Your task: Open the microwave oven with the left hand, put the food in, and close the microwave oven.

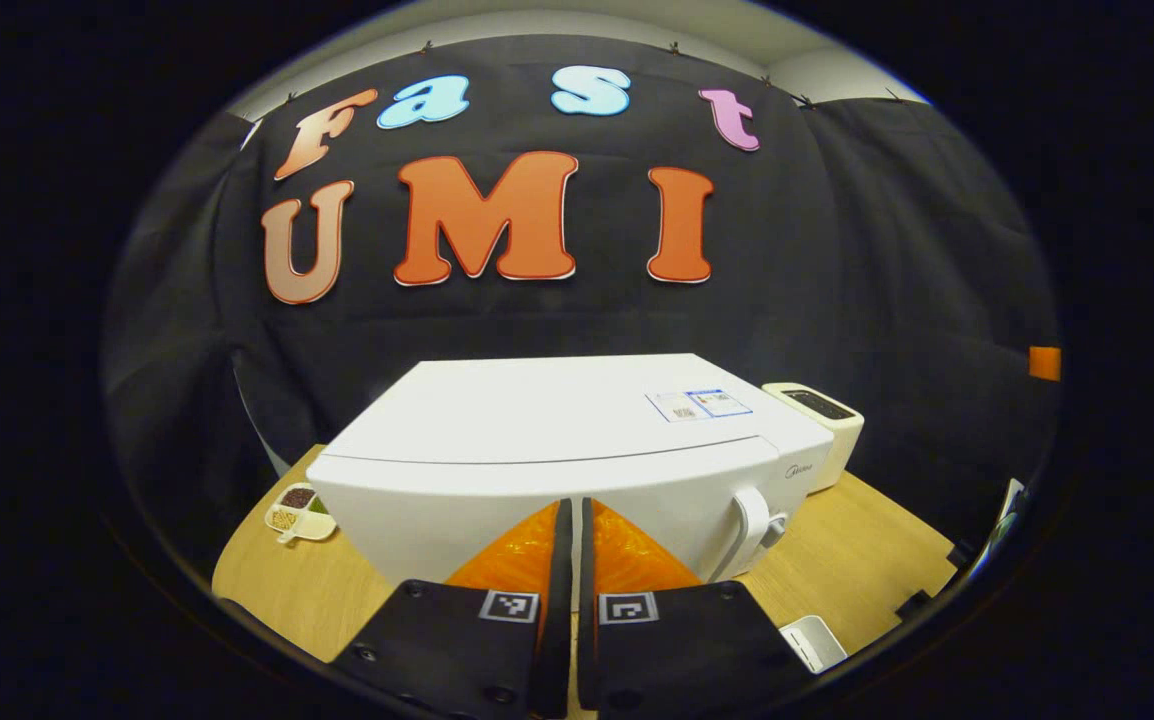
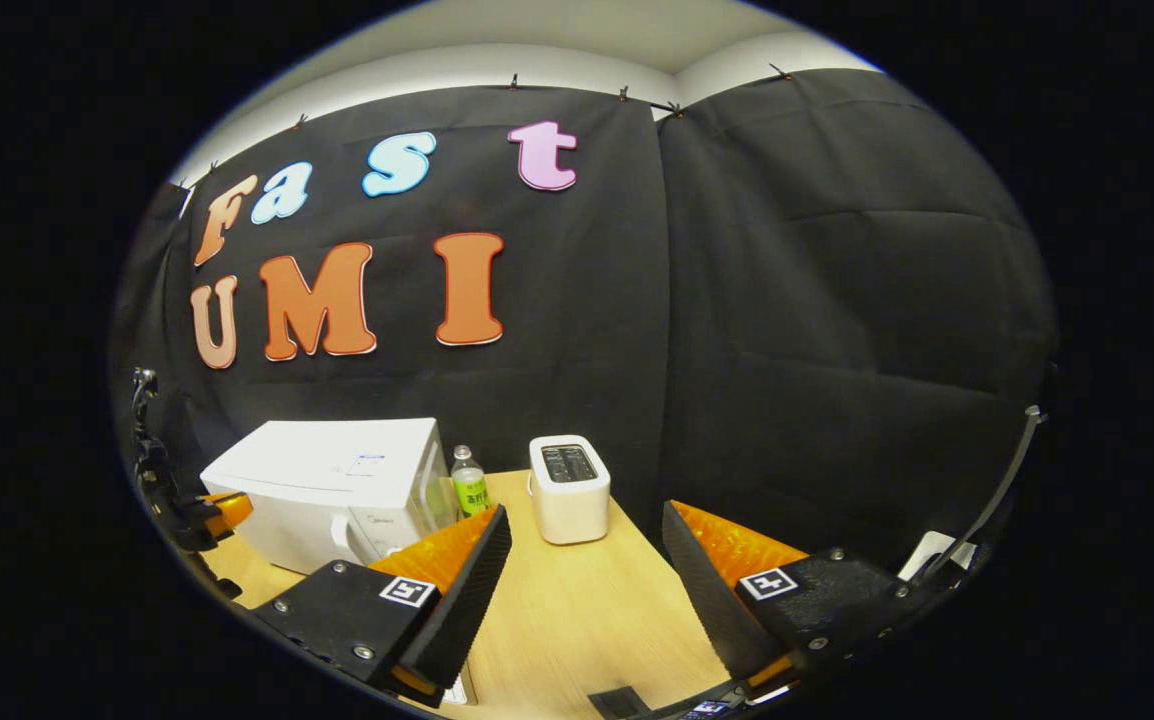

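One white microwave (image 1: 557, 440) stood shut on the wooden table (image 1: 857, 550), just in front of the left gripper (image 1: 574, 560), whose fingers were closed together on nothing. It looked heavy and stiff, so I judged it would stay in place when the door is pulled; the white handle (image 1: 752, 525) on the right side of its front seemed the place to hold, though smooth and perhaps slippery. The right gripper (image 2: 587, 590) was wide open above the table, empty. Near the microwave stood a bottle (image 2: 470, 485) and a toaster (image 2: 569, 488); a small dish (image 1: 299, 512) lay at its left. Black cloth closed the booth behind.
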Available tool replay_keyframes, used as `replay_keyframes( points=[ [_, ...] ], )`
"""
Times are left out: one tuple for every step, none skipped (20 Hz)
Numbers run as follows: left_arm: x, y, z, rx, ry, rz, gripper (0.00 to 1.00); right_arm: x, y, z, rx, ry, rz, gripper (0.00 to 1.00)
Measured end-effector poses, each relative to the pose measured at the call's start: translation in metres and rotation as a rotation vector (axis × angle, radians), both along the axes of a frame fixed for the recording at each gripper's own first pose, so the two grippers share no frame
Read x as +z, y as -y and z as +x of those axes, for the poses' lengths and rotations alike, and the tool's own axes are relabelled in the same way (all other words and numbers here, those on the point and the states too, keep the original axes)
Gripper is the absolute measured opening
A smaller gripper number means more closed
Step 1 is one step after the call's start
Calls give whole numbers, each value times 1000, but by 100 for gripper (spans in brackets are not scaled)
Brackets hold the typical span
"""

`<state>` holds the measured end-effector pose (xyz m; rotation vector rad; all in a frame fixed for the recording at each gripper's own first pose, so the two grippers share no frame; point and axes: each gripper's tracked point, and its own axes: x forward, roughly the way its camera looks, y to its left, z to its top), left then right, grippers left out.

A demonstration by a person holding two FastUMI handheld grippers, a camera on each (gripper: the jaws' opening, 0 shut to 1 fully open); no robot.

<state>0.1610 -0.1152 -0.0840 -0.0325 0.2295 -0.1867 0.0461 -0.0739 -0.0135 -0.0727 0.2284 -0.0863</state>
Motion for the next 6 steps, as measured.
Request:
replay_keyframes(
  points=[
    [15,-10,-3,19,12,-7,17,2,-7,3,21,0,3,95],
    [36,-21,-8,32,25,-17,11,5,-13,6,41,2,3,95],
    [52,-30,-12,43,35,-22,14,10,-20,9,60,3,2,95],
    [70,-42,-17,60,48,-19,23,15,-26,11,80,8,2,95],
    [87,-54,-22,83,59,-7,43,22,-34,14,98,15,1,95],
    [102,-64,-28,96,64,2,44,30,-39,16,113,22,1,95]
  ],
)
